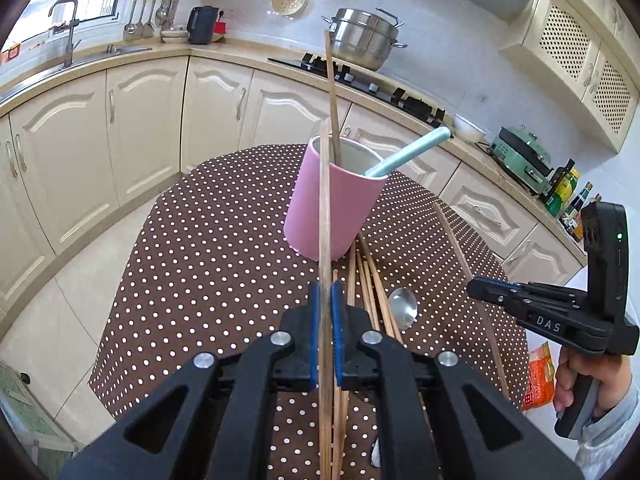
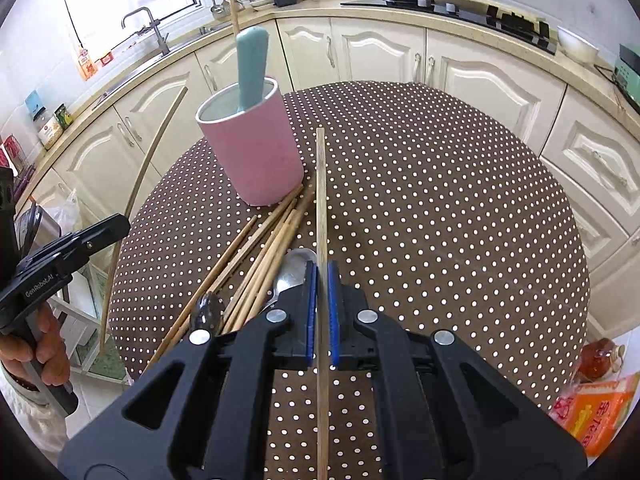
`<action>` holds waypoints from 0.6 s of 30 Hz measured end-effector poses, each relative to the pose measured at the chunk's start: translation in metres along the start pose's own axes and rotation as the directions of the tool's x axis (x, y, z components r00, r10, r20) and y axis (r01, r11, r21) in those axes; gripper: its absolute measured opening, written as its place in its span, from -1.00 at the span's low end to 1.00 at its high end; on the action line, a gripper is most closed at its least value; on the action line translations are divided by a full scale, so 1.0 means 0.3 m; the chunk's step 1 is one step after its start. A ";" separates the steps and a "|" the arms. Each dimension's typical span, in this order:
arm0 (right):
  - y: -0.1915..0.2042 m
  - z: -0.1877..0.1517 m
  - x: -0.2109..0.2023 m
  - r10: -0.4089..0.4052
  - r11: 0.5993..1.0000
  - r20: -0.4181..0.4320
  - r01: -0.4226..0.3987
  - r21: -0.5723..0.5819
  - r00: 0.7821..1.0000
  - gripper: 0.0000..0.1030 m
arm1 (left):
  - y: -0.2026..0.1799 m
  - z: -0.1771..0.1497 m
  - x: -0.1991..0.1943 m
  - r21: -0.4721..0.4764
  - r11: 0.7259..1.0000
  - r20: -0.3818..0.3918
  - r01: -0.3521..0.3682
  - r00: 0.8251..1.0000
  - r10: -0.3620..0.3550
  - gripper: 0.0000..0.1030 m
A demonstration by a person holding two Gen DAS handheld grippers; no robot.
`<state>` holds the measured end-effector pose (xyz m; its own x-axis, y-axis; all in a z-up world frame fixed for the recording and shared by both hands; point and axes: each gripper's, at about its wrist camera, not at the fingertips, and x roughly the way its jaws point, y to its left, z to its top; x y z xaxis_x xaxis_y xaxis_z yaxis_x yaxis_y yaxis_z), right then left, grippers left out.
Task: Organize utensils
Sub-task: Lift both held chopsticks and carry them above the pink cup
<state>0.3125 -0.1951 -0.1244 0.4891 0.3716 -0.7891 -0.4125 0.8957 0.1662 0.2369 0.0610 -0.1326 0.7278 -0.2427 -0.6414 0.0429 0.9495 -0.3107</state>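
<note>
A pink cup [image 1: 332, 204] stands on the dotted tablecloth [image 1: 208, 240] with a teal-handled utensil [image 1: 408, 150] and one chopstick [image 1: 332, 92] in it. My left gripper [image 1: 325, 286] is shut on a wooden chopstick [image 1: 325, 200] held above the table, its tip near the cup's rim. My right gripper [image 2: 321, 266] is shut on another chopstick [image 2: 321, 192] that points past the right side of the cup [image 2: 252, 152]. Loose chopsticks [image 2: 260, 256], a metal spoon [image 2: 294, 272] and a dark spoon [image 2: 206, 312] lie on the cloth between the grippers and the cup.
Cream cabinets and a counter curve behind the table, with a sink [image 1: 120, 50], a black hob [image 1: 360, 80] and a steel pot [image 1: 364, 38]. An orange packet [image 2: 600, 412] lies at the table's right edge. A hand [image 1: 588, 384] holds the right gripper.
</note>
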 end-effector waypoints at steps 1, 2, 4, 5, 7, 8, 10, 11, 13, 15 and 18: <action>-0.006 -0.001 0.000 0.000 1.000 0.001 0.000 0.004 1.000 -0.89 | 0.000 0.002 0.001 0.001 1.000 -0.001 0.004 1.000 -0.004 -0.89; -0.010 0.002 0.006 0.003 1.000 0.000 -0.003 0.007 1.000 -0.89 | -0.002 0.006 0.004 -0.001 1.000 -0.003 0.008 1.000 -0.008 -0.89; -0.019 0.003 0.008 0.005 1.000 0.000 -0.005 0.018 1.000 -0.89 | 0.000 0.010 0.005 -0.013 1.000 -0.003 0.027 1.000 -0.027 -0.89; -0.025 0.006 0.013 0.003 1.000 -0.001 -0.002 0.022 1.000 -0.89 | -0.001 0.011 0.006 -0.017 0.999 -0.004 0.028 1.000 -0.029 -0.89; -0.037 0.010 0.014 0.026 0.999 0.008 -0.026 0.048 1.000 -0.89 | 0.003 0.015 0.005 -0.018 0.999 0.006 0.040 0.999 -0.040 -0.89; -0.049 0.017 0.015 0.035 0.998 0.016 -0.036 0.058 0.999 -0.89 | 0.006 0.019 0.004 -0.020 0.999 0.011 0.045 0.999 -0.045 -0.89; -0.051 0.028 -0.005 0.045 0.996 0.059 -0.049 0.072 0.997 -0.89 | 0.007 0.025 -0.008 -0.020 0.997 0.044 0.072 0.997 -0.071 -0.89; -0.048 0.035 -0.015 0.051 0.995 0.080 -0.057 0.076 0.996 -0.89 | 0.004 0.029 -0.015 -0.018 0.996 0.062 0.086 0.995 -0.085 -0.89; -0.040 0.051 -0.049 0.076 0.992 0.149 -0.090 0.086 0.986 -0.89 | 0.000 0.044 -0.035 -0.008 0.993 0.120 0.117 0.986 -0.115 -0.89; -0.025 0.073 -0.081 0.095 0.990 0.215 -0.115 0.084 0.972 -0.89 | -0.005 0.066 -0.057 0.005 0.988 0.189 0.152 0.970 -0.150 -0.89; 0.005 0.128 -0.136 0.129 0.985 0.335 -0.160 0.065 0.933 -0.89 | -0.032 0.108 -0.079 0.045 0.986 0.280 0.163 0.945 -0.169 -0.89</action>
<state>0.3216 -0.1996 -0.0691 0.6605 0.5446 -0.5169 -0.4348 0.8387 0.3279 0.2413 0.0642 -0.0917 0.8723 -0.3340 -0.3572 0.1913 0.9053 -0.3793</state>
